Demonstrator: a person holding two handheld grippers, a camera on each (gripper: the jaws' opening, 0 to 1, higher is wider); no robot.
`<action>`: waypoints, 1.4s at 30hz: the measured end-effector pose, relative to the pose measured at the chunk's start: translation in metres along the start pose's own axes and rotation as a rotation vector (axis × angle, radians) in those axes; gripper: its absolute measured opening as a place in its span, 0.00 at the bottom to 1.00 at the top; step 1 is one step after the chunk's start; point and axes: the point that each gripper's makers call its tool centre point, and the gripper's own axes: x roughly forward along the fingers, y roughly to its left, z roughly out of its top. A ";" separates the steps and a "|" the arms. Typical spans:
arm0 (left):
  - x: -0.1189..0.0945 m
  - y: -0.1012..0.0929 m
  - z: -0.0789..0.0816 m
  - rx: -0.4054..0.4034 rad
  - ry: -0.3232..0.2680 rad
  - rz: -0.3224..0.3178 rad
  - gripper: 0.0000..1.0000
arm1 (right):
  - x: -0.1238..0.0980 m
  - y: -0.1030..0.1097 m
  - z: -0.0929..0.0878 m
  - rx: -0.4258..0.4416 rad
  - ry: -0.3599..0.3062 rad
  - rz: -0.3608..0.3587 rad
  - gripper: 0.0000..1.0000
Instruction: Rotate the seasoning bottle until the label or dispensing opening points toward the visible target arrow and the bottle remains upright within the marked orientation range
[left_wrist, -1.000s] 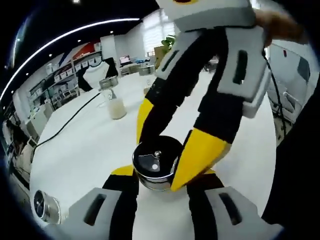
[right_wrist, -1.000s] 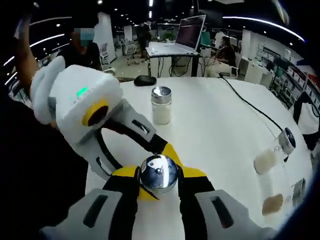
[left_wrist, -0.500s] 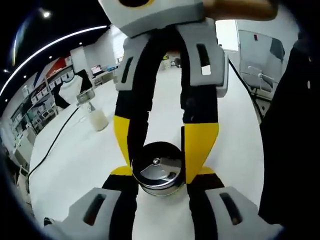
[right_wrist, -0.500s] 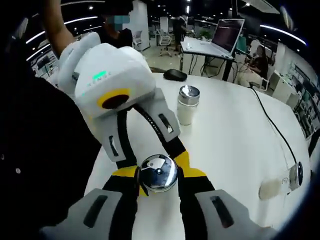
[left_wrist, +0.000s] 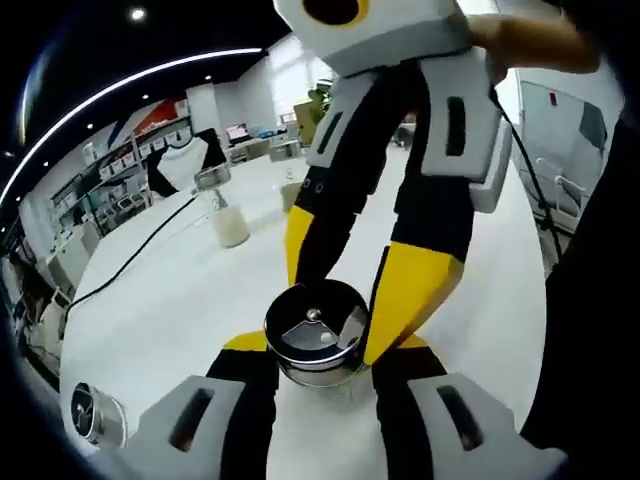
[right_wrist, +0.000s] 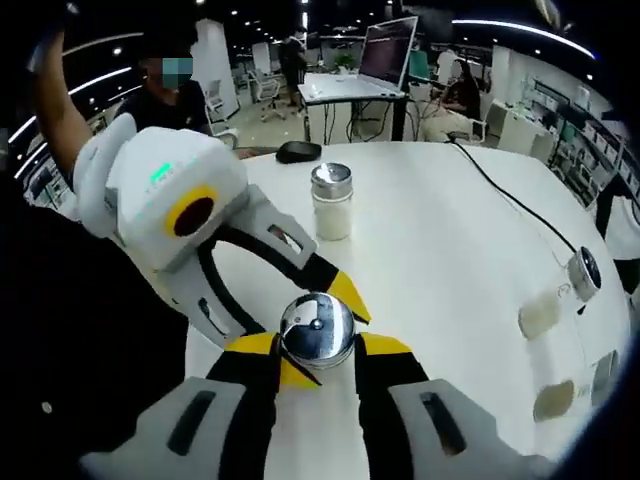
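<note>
In the left gripper view, the seasoning bottle (left_wrist: 316, 345) stands upright on the smooth white table (left_wrist: 170, 300), its round, shiny metal cap facing the camera. The left gripper (left_wrist: 318, 352) pinches it between yellow-tipped jaws, and the right gripper (left_wrist: 355, 285) clamps the same cap from the far side. Beyond the bottle stands one glass shaker (left_wrist: 225, 210) of pale powder; a black cable (left_wrist: 130, 255) runs past it. In the right gripper view, the right gripper (right_wrist: 316, 350) pinches the seasoning bottle (right_wrist: 316, 330), the left gripper (right_wrist: 330, 300) opposite. Behind it one shaker (right_wrist: 332, 200) stands; two jars (right_wrist: 560, 290) lie to the right.
</note>
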 end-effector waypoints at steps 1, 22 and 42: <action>0.000 0.001 -0.001 -0.007 0.014 0.031 0.38 | 0.000 -0.001 0.000 0.003 0.004 -0.005 0.26; -0.001 0.007 -0.003 -0.115 0.028 0.206 0.38 | -0.003 -0.002 0.009 0.079 -0.010 0.007 0.27; -0.005 0.011 -0.009 -0.125 0.079 0.204 0.39 | 0.006 0.000 0.013 -0.073 0.015 -0.002 0.26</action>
